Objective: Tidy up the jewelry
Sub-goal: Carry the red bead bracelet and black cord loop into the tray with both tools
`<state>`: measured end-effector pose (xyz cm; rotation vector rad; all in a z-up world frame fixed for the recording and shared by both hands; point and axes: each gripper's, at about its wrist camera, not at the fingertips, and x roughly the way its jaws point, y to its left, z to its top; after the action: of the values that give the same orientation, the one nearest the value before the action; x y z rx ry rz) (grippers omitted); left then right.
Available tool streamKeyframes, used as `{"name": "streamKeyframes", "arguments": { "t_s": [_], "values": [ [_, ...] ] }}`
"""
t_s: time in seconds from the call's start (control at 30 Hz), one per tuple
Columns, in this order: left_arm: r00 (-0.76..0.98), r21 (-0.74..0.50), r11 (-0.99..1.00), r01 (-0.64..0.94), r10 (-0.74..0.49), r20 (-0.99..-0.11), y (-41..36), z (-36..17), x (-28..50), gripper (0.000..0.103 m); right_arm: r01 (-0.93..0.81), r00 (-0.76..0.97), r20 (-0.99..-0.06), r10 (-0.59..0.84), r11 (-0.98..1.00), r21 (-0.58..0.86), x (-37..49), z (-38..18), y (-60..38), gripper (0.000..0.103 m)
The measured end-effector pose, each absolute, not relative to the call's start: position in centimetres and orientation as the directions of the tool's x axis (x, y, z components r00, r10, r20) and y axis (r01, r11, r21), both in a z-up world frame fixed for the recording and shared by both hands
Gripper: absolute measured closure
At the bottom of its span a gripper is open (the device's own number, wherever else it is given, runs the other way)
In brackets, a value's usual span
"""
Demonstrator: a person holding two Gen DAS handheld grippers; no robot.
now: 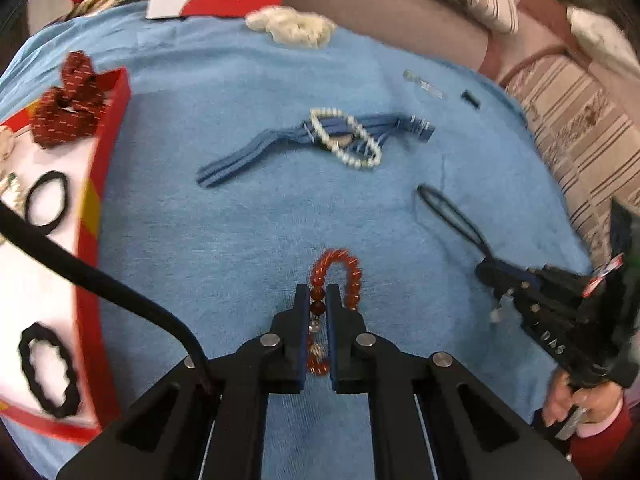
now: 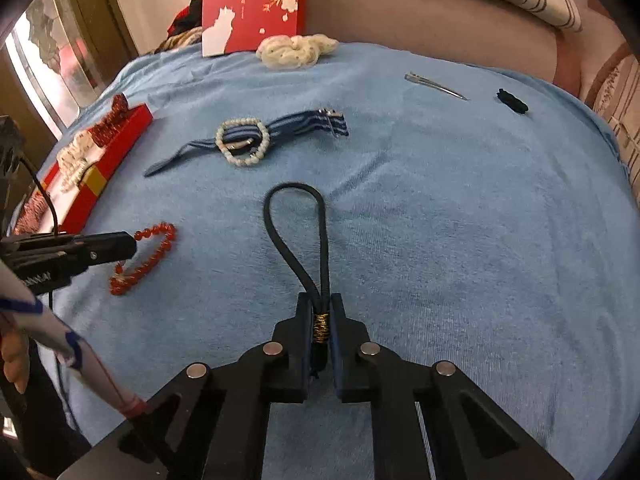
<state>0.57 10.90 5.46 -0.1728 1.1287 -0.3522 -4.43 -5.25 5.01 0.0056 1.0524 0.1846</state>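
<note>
- Left gripper point(image 1: 318, 300) clenched on red bead bracelet point(image 1: 340, 276), right of red box point(image 1: 102, 208); thin pinch, beads may slip.
- Right gripper point(image 2: 320, 312) clamps black cord loop point(image 2: 298, 232); loop may snag the towel point(image 2: 440, 220).

A towel point(image 2: 440, 200) carries everything. The open box point(image 1: 102, 208) sits at its left edge, with two hair ties point(image 1: 46, 202) and a scrunchie point(image 1: 66, 114) inside. Mid-towel, a pearl bracelet point(image 2: 242, 142) lies on a strap point(image 2: 296, 126). Nearer, the bead bracelet point(image 2: 146, 256) lies left of the cord loop point(image 2: 298, 236). A hair clip point(image 2: 434, 85) lies far right, and the box lid point(image 2: 252, 4) stands behind.
</note>
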Motion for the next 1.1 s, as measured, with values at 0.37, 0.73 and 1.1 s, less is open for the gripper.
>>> {"name": "streamKeyframes", "arguments": {
  "t_s": [0.37, 0.73, 1.1],
  "values": [
    [0.553, -0.377, 0.92, 0.103, -0.368, -0.747, 20.9, 14.9, -3.2, 0.096, -0.228, 0.568, -0.794, 0.214, 0.969, 0.098, -6.8, 11.2, -1.1, 0.095],
    [0.576, -0.323, 0.944, -0.064, -0.23, -0.785, 30.3, 14.9, -1.8, 0.096, -0.401, 0.507, -0.743, 0.437, 0.883, 0.245, -4.7, 15.1, 10.6, 0.094],
    [0.5, -0.332, 0.924, -0.191, -0.2, -0.843, 35.7, 8.1, 0.5, 0.096, -0.408, 0.352, -0.783, 0.512, 0.837, 0.364, 1.3, 10.0, 20.5, 0.094]
  ]
}}
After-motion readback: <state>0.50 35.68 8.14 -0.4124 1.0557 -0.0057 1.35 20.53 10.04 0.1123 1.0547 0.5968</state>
